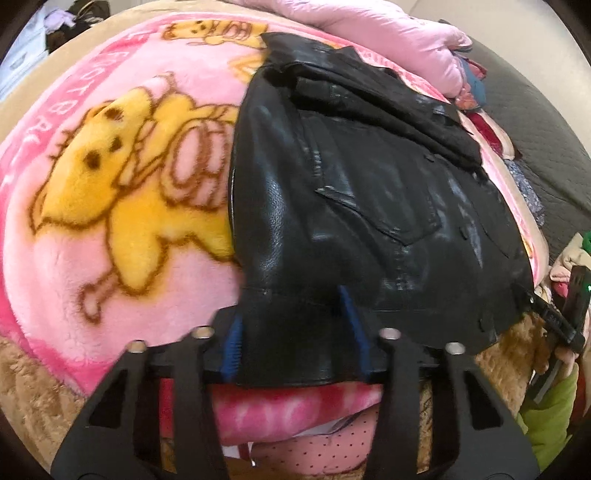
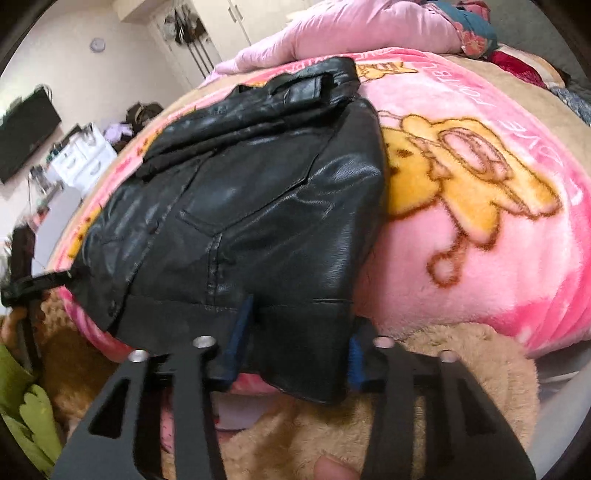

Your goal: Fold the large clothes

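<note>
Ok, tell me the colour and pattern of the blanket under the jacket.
The blanket is pink fleece printed with yellow cartoon bears and pale lettering; the left wrist view shows it best.

Pink bear-print blanket (image 1: 110,229) on the bed, pink quilt (image 1: 388,33) behind, wall-mounted TV (image 2: 26,133)

Lighting: soft, even daylight, source unseen, perhaps from beyond the frame. Glare: pale sheen across the black leather jacket (image 1: 369,206); highlights smear. Shadows: shallow, under the jacket's hem. Distortion: strong fisheye bulge, dark vignette at corners. Blur: slight motion softness on the pink blanket (image 2: 480,258); room edges out of focus.
</note>
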### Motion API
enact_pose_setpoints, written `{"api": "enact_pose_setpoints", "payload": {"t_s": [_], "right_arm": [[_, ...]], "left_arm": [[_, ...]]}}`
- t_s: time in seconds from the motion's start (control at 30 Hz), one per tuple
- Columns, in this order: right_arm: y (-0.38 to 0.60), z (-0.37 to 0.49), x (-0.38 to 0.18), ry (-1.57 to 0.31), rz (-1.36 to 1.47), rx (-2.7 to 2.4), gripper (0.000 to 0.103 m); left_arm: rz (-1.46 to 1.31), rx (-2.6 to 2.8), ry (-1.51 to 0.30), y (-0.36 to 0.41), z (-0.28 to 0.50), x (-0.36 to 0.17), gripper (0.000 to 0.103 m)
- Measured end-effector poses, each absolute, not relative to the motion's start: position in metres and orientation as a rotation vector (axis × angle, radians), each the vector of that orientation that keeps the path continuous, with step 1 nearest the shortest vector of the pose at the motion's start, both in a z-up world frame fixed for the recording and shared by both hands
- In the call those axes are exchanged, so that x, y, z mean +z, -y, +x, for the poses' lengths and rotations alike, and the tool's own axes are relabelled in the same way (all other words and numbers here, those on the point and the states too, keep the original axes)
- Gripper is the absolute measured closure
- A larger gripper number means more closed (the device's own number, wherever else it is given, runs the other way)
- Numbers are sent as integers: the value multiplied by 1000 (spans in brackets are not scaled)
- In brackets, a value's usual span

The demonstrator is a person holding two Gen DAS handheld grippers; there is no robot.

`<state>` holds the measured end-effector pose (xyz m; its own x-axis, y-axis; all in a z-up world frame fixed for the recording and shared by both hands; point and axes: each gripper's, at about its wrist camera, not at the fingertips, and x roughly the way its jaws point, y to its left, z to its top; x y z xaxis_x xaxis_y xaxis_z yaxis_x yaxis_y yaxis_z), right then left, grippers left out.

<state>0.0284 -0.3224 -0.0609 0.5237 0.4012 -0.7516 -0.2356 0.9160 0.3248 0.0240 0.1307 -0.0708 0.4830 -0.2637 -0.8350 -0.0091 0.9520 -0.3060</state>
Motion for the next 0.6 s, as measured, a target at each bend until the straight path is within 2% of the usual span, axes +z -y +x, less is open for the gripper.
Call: {"api": "enact_pose_setpoints", "payload": {"t_s": [0.03, 0.1, 0.2, 0.6], "right_arm": [[325, 27, -57, -924, 213, 395, 82], [329, 20, -44, -848, 251, 433, 85], [334, 11, -23, -766, 279, 459, 86], [354, -14, 24, -641, 373, 505, 88]], "left_arm": [[-284, -177, -1037, -128, 22, -68, 89], [-234, -177, -1007, -120, 18, -60, 94], [-210, -196, -944, -114, 10, -43, 94], [-320, -286, -796, -137, -25, 9, 94]]}}
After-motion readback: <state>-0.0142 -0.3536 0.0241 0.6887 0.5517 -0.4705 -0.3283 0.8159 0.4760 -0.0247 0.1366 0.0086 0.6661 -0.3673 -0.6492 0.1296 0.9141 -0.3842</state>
